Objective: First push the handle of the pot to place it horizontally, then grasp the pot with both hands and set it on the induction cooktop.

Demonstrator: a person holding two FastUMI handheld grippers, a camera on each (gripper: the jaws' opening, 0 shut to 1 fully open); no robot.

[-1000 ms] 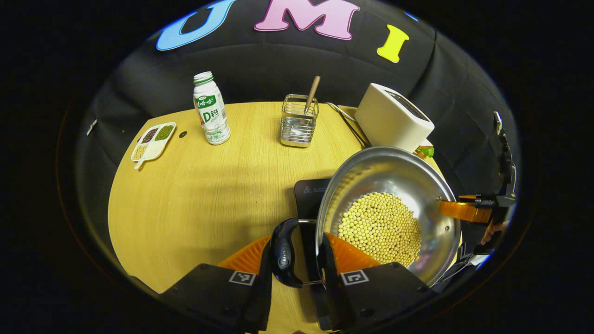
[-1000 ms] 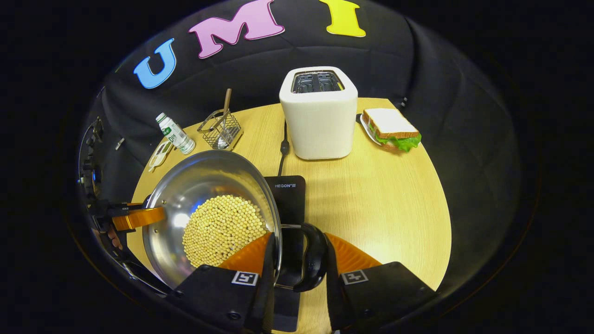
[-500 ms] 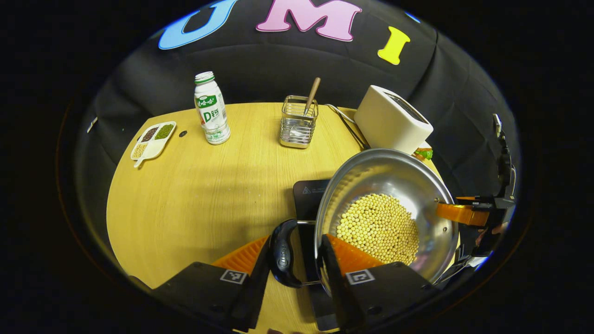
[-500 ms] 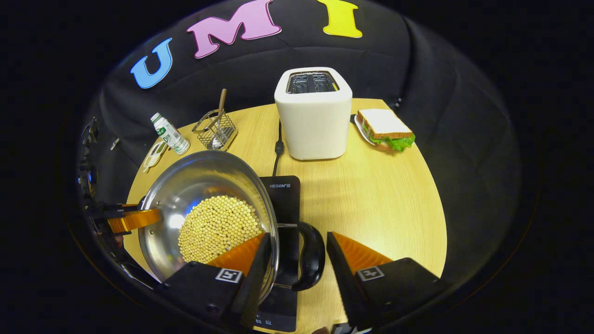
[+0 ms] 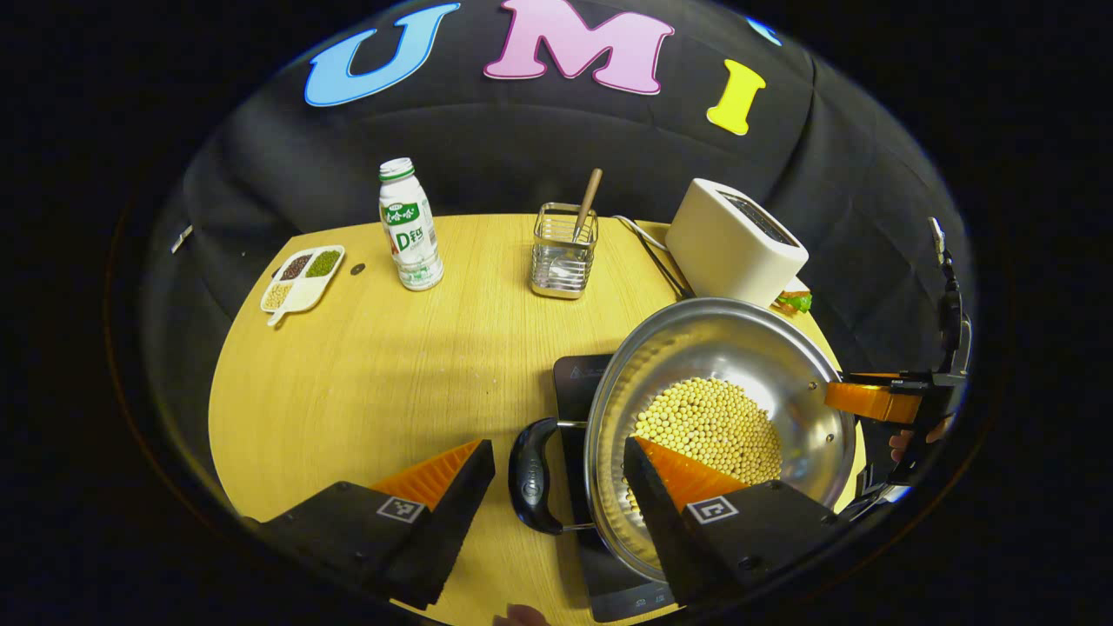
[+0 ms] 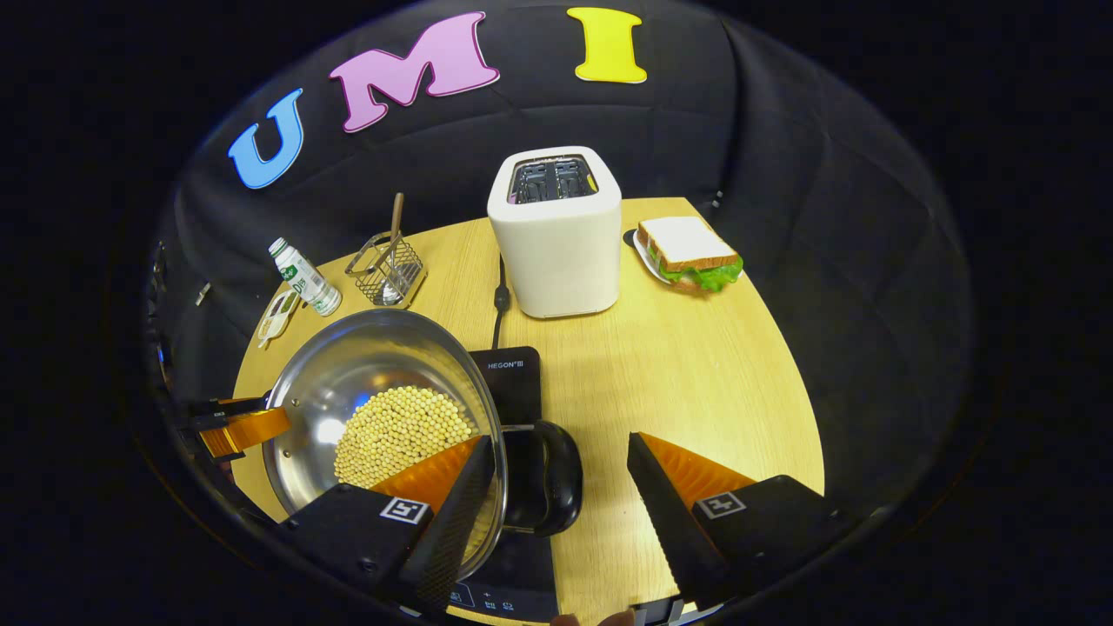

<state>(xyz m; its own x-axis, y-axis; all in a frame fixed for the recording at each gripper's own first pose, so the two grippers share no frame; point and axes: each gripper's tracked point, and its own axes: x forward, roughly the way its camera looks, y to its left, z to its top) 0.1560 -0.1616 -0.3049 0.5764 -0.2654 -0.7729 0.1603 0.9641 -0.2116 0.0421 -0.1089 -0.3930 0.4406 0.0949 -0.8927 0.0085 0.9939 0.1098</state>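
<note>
Steel pot (image 5: pixel 722 348) of yellow beans sits on the black induction cooktop (image 5: pixel 576 382); at its left side the left gripper (image 5: pixel 556 461) is spread wide around the black handle (image 5: pixel 529 476), at its right the right gripper (image 6: pixel 556 461) likewise spread, neither pressing

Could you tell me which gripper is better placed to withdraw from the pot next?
Right, marginally: both the left gripper and right gripper are open astride the pot's handles, but the right's fingers look clearer of its handle.
</note>
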